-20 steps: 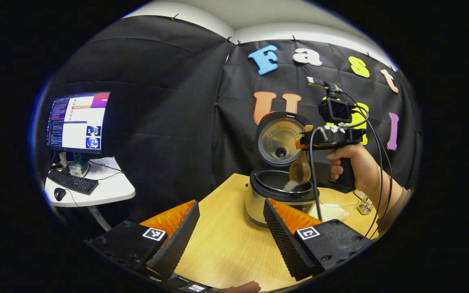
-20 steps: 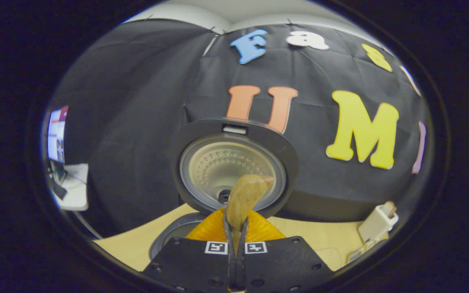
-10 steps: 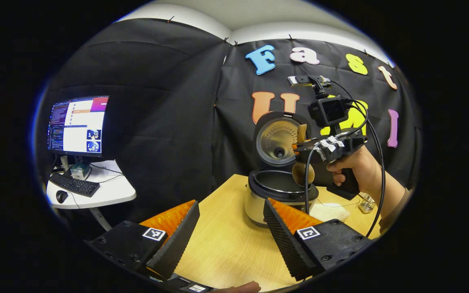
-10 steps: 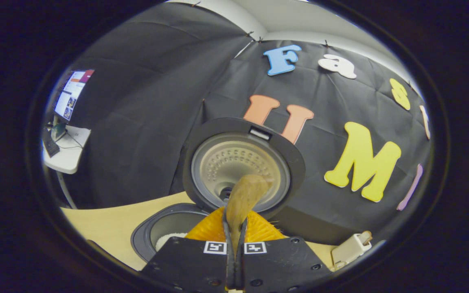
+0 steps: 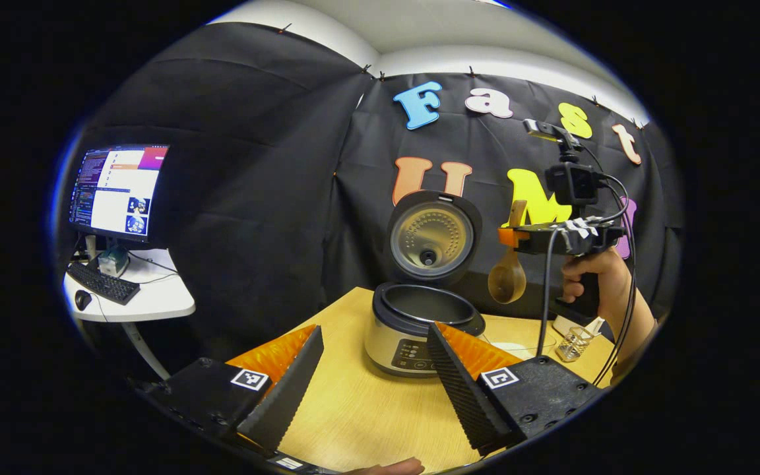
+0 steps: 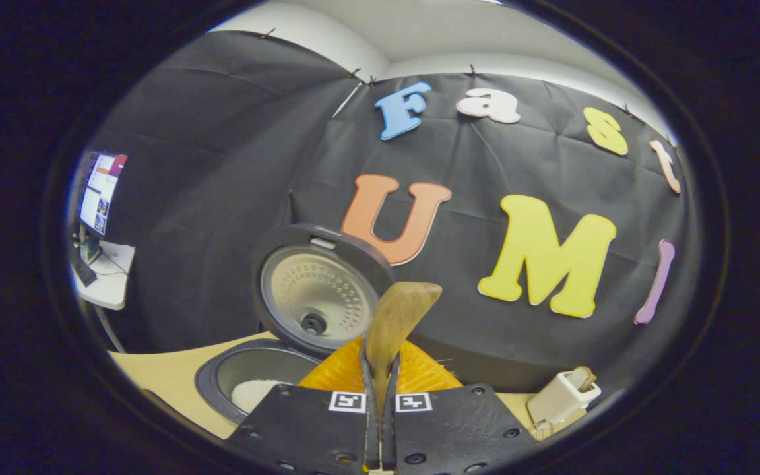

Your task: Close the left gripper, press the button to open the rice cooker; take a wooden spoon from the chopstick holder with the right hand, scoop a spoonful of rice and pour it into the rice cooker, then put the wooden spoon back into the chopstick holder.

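Note:
The rice cooker (image 5: 413, 330) stands on the wooden table (image 5: 360, 415) with its lid (image 5: 431, 237) up. White rice (image 6: 251, 394) lies in its pot (image 6: 221, 376). My right gripper (image 5: 515, 236) is held level to the right of the cooker, shut on the wooden spoon's handle (image 6: 396, 316). The spoon's bowl (image 5: 506, 284) hangs below it, beside the cooker and off the table. In its own view the right gripper (image 6: 380, 396) shows both fingers pressed on the handle. My left gripper (image 5: 373, 389) hovers open and empty in front of the cooker.
A white holder (image 6: 561, 396) with a wooden tip sticking out stands at the table's right. A small glass cup (image 5: 574, 343) sits near the hand (image 5: 594, 277) holding the right gripper. A monitor (image 5: 116, 191) and keyboard (image 5: 96, 284) are on a white desk at far left.
The right gripper has carried the spoon from over the open pot to the right of the cooker and levelled out. The left gripper stays open in front of the cooker.

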Available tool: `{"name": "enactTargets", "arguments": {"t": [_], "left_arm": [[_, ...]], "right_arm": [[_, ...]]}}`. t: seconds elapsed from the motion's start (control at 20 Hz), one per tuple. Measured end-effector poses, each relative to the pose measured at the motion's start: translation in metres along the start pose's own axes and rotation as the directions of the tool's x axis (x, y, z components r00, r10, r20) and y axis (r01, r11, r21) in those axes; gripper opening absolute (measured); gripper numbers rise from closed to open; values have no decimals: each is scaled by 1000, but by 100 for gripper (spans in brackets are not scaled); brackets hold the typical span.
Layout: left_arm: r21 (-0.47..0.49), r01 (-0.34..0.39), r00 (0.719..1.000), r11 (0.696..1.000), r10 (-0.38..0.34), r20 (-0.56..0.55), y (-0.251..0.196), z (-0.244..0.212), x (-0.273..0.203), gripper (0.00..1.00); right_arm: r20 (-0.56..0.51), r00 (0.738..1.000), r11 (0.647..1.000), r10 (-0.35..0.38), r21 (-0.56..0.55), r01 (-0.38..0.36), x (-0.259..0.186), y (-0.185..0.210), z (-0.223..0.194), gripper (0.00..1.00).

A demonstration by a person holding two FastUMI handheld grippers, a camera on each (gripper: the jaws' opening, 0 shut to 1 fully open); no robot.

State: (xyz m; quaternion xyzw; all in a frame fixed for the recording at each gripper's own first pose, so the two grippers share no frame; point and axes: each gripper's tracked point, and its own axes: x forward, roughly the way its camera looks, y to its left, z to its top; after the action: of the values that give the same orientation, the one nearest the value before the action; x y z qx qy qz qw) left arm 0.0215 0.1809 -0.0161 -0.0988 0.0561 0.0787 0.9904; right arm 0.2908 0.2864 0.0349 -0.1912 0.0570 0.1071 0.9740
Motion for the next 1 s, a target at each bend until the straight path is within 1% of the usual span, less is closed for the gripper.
{"name": "enactTargets", "arguments": {"t": [0.2, 0.35, 0.55, 0.75, 1.0], "left_arm": [[49, -9, 1000, 999, 9, -11, -13, -7, 1, 100], [94, 18, 1000, 995, -17, -9, -32, -10, 0, 100], [135, 60, 998, 989, -60, 2, -61, -10, -5, 100], [162, 128, 992, 979, -127, -15, -91, -17, -16, 100], [197, 143, 989, 970, -147, 1, -104, -15, -23, 100]], "right_arm": [[-14, 999, 998, -40, 47, 40, -16, -51, -14, 1], [-38, 996, 994, -83, 69, 85, -25, -90, -33, 2], [-80, 985, 981, -156, 103, 164, -39, -147, -64, 2], [-130, 962, 961, -240, 108, 254, -50, -211, -97, 1], [-197, 929, 929, -313, 141, 343, -59, -276, -144, 2]]}}
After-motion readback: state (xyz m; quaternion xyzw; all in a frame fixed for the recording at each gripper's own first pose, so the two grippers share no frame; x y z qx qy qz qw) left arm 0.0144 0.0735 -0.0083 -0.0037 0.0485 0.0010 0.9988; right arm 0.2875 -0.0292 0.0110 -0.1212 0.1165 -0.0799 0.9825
